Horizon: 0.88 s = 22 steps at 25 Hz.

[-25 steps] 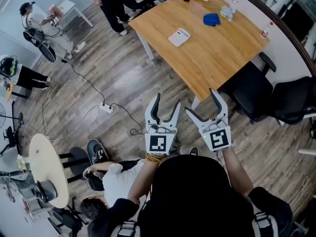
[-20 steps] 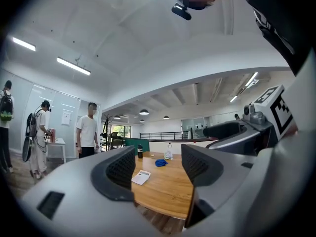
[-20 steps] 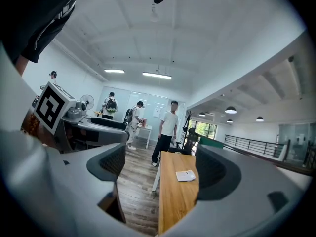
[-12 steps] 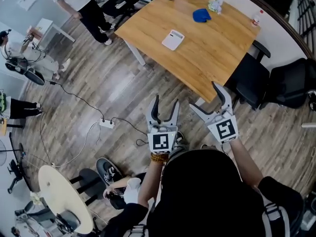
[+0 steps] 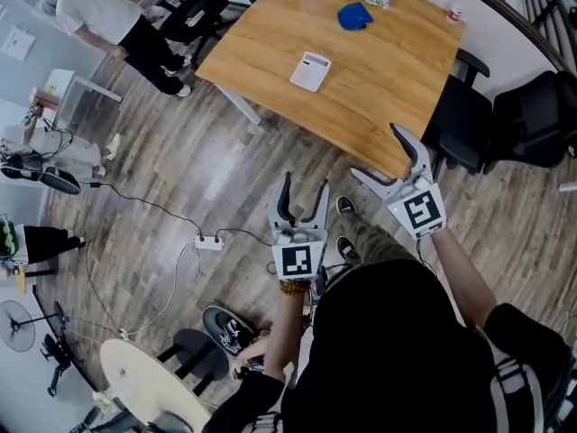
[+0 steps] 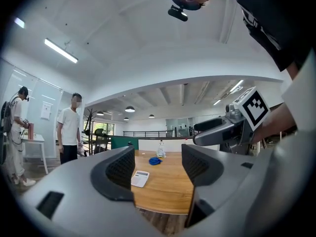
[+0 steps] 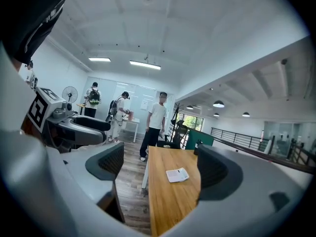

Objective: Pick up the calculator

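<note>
Reaching the calculator (image 5: 310,70) is the step in hand, as I judge it. It lies flat on the wooden table (image 5: 388,88), a little toward the left edge, with nothing touching it and well apart from both tools. A blue cloth (image 5: 355,14) lies farther back, not in the way. My right gripper (image 5: 379,156) is over the near corner of the table; its jaws are opening and nothing is between them. My left gripper (image 5: 306,188) hangs over the floor with its jaws spread, also empty. To do this well I should first come closer, passing beside the black chair (image 5: 464,120) without hitting it. Then I would lower the right gripper with the jaws across the narrow side of the calculator. Because it is thin and the wood looks smooth, it may slide away, so I must close slowly.
</note>
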Available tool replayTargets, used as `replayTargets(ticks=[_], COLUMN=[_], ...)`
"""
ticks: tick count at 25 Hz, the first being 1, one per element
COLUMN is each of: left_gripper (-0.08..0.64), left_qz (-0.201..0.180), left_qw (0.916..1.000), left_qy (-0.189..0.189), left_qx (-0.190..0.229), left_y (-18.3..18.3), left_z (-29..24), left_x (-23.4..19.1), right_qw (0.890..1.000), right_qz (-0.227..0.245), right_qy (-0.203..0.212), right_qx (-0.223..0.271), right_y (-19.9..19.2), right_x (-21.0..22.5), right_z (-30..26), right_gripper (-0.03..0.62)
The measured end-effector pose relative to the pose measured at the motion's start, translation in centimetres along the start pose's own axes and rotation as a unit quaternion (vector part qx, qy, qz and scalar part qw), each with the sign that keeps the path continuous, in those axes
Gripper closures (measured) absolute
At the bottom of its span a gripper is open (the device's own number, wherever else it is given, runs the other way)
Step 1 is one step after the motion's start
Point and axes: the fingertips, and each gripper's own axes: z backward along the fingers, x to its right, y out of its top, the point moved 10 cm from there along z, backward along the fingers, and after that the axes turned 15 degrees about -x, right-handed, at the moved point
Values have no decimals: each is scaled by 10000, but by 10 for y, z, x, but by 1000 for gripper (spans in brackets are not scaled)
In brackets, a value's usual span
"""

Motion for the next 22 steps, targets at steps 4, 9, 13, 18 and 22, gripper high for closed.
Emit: replayTargets(ticks=[4,9,13,18,22], left_gripper=[259,259,259,259,259], left_qz=[-70,-208,-306,-429,-641], left_qw=[9999,9997,9992,9978,9954], left_qy=[-98,-119,-249,-488,-704], left_qx=[78,83,-30,-100,32], left_y=[-2,1,6,21,36], left_z=[-15,-46,-79,-126,-167], left_x=[-19,-47,-74,-109,-130], right_qw=[10000,10000,9998,9989,9980], right_qz=[15,-35,-166,-385,-508], right_qy=[7,-11,-116,-277,-376], right_qx=[-52,-71,-33,-56,-21], right_y=[0,2,10,26,38], right_x=[7,23,43,66,86], right_z=[-29,-74,-110,-151,-177], right_gripper=[120,120,120,120,120])
